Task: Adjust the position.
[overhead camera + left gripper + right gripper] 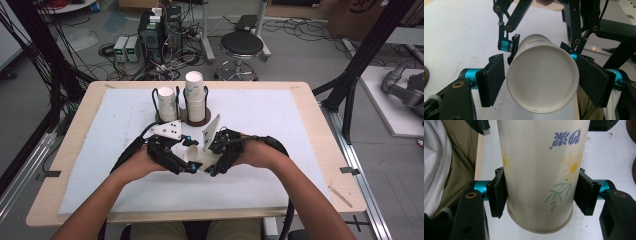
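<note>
Right gripper (537, 195) clamps paper cup (539, 170) (daisy print); left gripper (541, 80) fingers bracket its base, ungripped.

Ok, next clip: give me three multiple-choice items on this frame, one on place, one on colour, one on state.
1. Where do the upright cup stacks stand?
A. far middle of the table
B. near right corner
C. on the floor

2. What colour are the flowers printed on the held cup?
A. red
B. yellow
C. purple

3. What is the right gripper doing?
A. lying open on the table
B. hanging open above the stacks
C. gripping the cup

Key: A, the stacks sit beyond both hands; B, yellow petals show; C, its fingers press both cup sides.
</note>
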`<state>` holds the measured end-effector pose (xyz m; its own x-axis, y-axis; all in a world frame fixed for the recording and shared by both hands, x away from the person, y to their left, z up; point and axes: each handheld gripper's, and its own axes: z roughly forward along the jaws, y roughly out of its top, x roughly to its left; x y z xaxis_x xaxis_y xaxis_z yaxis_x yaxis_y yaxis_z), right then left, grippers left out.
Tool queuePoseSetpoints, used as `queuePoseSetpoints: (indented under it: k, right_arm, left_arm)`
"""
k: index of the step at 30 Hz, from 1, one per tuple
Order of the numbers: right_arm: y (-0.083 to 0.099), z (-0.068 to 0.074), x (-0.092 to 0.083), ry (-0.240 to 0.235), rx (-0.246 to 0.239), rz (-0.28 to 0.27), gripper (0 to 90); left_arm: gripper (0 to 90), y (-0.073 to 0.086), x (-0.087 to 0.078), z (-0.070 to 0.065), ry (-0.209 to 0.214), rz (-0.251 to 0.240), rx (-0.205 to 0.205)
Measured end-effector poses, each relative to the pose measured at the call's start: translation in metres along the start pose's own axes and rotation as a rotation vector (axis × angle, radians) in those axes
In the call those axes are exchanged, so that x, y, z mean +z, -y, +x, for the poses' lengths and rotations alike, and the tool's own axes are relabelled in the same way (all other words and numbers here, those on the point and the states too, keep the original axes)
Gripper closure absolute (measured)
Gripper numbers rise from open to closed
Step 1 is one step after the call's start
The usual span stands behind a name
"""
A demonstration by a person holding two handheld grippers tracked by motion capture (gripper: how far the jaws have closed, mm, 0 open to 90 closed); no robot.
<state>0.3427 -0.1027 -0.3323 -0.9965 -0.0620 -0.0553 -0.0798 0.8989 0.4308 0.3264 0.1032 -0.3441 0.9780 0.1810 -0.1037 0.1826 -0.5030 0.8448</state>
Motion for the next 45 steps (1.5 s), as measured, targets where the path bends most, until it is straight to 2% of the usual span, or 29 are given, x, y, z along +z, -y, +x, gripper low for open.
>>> queuePoseSetpoints:
  k: [6,10,14,17,20,23,28,31,34,37,38,41,45]
  right_arm:
    - [0.000,0.001,0.003,-0.011,-0.002,0.020,36.5]
    - [0.000,0.001,0.003,-0.005,-0.008,0.031,36.1]
    - [0.000,0.001,0.003,0.002,-0.001,0.022,31.1]
    - [0.004,-0.001,-0.002,0.010,0.031,-0.053,20.8]
    - [0.013,-0.004,-0.008,0.018,0.086,-0.139,20.7]
    - [0.023,-0.005,-0.013,0.023,0.123,-0.218,20.8]
    - [0.040,-0.004,-0.019,0.062,0.175,-0.363,20.7]
    - [0.053,-0.004,-0.019,0.048,0.232,-0.456,20.8]
    - [0.065,-0.002,-0.017,0.071,0.277,-0.528,20.7]
    - [0.075,0.001,-0.014,0.102,0.315,-0.585,20.8]
    - [0.078,0.002,-0.013,0.117,0.314,-0.601,20.8]
    - [0.085,0.005,-0.010,0.157,0.336,-0.644,20.7]
    - [0.093,0.009,-0.005,0.162,0.351,-0.705,20.7]
  left_arm:
    - [34.8,0.001,0.003,0.001,0.019,0.025,0.018]
    - [35.3,0.001,0.004,0.001,0.014,0.038,0.033]
    - [36.0,0.001,0.002,0.001,0.006,0.020,0.037]
    - [36.9,0.003,0.000,0.001,-0.014,0.007,0.037]
    - [37.0,0.007,-0.002,0.002,-0.023,-0.014,0.024]
    - [36.9,0.013,-0.004,0.004,-0.031,-0.058,-0.012]
    - [36.9,0.023,-0.008,0.008,-0.042,-0.115,-0.042]
    - [36.9,0.028,-0.010,0.010,-0.062,-0.140,-0.047]
    - [36.9,0.033,-0.012,0.011,-0.085,-0.177,-0.063]
    - [36.8,0.036,-0.014,0.012,-0.102,-0.224,-0.072]
    - [36.9,0.037,-0.015,0.012,-0.104,-0.241,-0.077]
    - [36.8,0.039,-0.016,0.012,-0.110,-0.260,-0.074]
    - [36.9,0.042,-0.016,0.011,-0.106,-0.288,-0.069]
